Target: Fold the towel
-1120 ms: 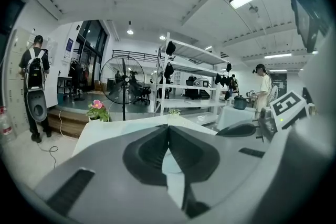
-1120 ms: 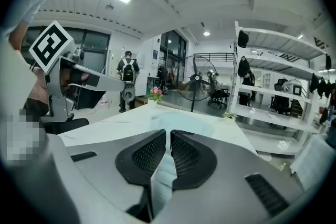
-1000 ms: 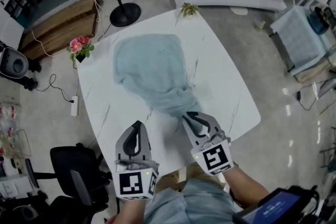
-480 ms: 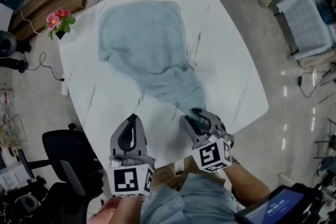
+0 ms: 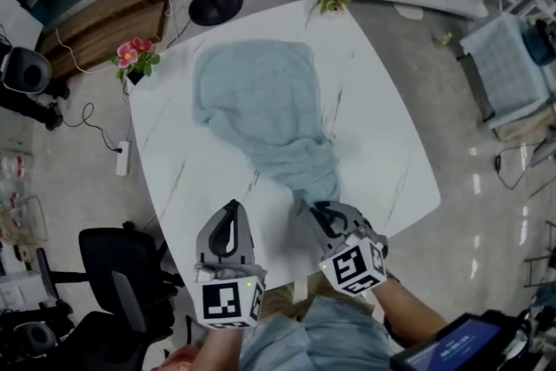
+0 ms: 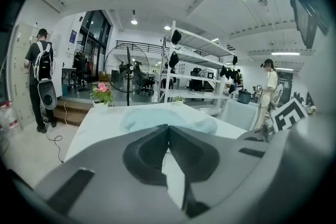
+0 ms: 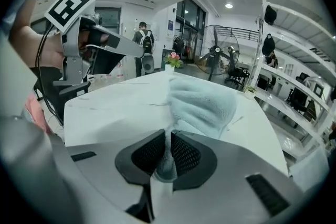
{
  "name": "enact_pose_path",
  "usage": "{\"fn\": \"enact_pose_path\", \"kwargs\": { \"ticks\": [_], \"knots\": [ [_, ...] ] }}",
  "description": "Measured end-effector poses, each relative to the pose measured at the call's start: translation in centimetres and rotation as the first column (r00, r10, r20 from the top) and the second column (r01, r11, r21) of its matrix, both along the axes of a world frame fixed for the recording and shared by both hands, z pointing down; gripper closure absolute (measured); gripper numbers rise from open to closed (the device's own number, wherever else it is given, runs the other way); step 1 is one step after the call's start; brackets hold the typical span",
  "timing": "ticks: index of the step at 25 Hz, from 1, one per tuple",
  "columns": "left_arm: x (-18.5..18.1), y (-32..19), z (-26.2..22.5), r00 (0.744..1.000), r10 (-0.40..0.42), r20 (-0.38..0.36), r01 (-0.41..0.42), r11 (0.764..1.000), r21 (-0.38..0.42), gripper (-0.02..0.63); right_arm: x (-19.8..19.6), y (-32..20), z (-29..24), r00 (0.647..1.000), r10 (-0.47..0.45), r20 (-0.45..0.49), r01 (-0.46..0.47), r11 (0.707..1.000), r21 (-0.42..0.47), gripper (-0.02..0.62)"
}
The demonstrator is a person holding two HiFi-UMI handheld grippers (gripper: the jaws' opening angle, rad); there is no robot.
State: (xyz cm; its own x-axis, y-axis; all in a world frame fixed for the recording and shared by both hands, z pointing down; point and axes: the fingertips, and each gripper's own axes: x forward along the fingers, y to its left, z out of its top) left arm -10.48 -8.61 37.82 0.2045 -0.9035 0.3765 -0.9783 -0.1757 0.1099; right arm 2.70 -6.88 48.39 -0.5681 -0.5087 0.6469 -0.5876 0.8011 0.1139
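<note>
The towel (image 5: 261, 113) lies rumpled on the counter (image 5: 387, 161), broad at the far side and drawn into a bunched neck toward the near edge. There the right tongs (image 5: 323, 208) are closing on it, with a thin fold of cloth between the pads. The left tongs (image 5: 231, 206) hang just beside, over bare counter, pressed fully together with nothing in them. The main risk, as I judge it, is the grip itself. It sits on a gathered ridge rather than a clean corner, so a pull may lift only the top layer, or the cloth may slide out of the pads. Any drag toward the person would probably rope the towel further instead of spreading it, and could bring it over the near edge. The left tongs must open before they can take a second corner. If they reach in closed, they will only shove the cloth and add creases. A wide sweep of the towel might also catch the flowers (image 5: 135, 58) at the left corner.
</note>
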Motion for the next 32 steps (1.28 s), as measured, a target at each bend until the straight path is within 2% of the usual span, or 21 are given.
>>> {"fn": "enact_pose_path", "kwargs": {
  "ticks": [2, 7, 12, 16, 18, 20, 23, 24, 26, 32],
  "knots": [
    [0.1, 0.1, 0.1, 1.0, 0.006, 0.0, -0.006, 1.0, 0.003, 0.598, -0.3, 0.1, 0.0, 1.0, -0.014, -0.002, 0.014, 1.0, -0.001, 0.536],
    [0.7, -0.4, 2.6, 0.999, 0.039, -0.013, -0.04, 0.999, -0.028, 0.598, -1.2, -1.4, -1.2, 1.0, -0.018, 0.013, 0.017, 0.997, 0.081, 0.477],
    [1.9, -2.3, 5.7, 0.989, 0.046, -0.14, -0.054, 0.997, -0.056, 0.597, -1.8, -3.3, -1.2, 0.999, -0.037, -0.01, 0.038, 0.99, 0.136, 0.381],
    [2.1, -3.4, 9.4, 0.958, -0.04, -0.283, -0.008, 0.986, -0.168, 0.595, -2.3, -4.4, -0.7, 0.998, -0.062, -0.031, 0.066, 0.988, 0.137, 0.354],
    [2.6, -3.9, 10.6, 0.941, -0.067, -0.331, -0.004, 0.978, -0.209, 0.594, -2.5, -4.9, -0.5, 0.995, -0.079, -0.06, 0.087, 0.986, 0.143, 0.356],
    [2.8, -4.7, 11.1, 0.939, -0.081, -0.333, 0.004, 0.974, -0.225, 0.594, -2.7, -5.5, -0.1, 0.991, -0.098, -0.089, 0.111, 0.982, 0.153, 0.364],
    [2.7, -5.6, 11.3, 0.939, -0.109, -0.325, 0.028, 0.969, -0.244, 0.594, -3.0, -6.5, -0.9, 0.992, -0.104, -0.073, 0.116, 0.976, 0.185, 0.491],
    [2.7, -5.8, 11.3, 0.938, -0.115, -0.327, 0.033, 0.969, -0.245, 0.594, -3.0, -6.8, -1.5, 0.994, -0.1, -0.053, 0.109, 0.976, 0.191, 0.527],
    [2.7, -6.1, 10.8, 0.938, -0.116, -0.328, 0.039, 0.972, -0.231, 0.594, -3.0, -7.4, -3.0, 0.996, -0.089, 0.01, 0.085, 0.979, 0.183, 0.543],
    [3.3, -9.6, 7.0, 0.955, -0.059, -0.292, 0.021, 0.991, -0.132, 0.594, -2.0, -11.1, -8.2, 0.977, -0.04, 0.212, 0.012, 0.991, 0.131, 0.541]
  ]
}}
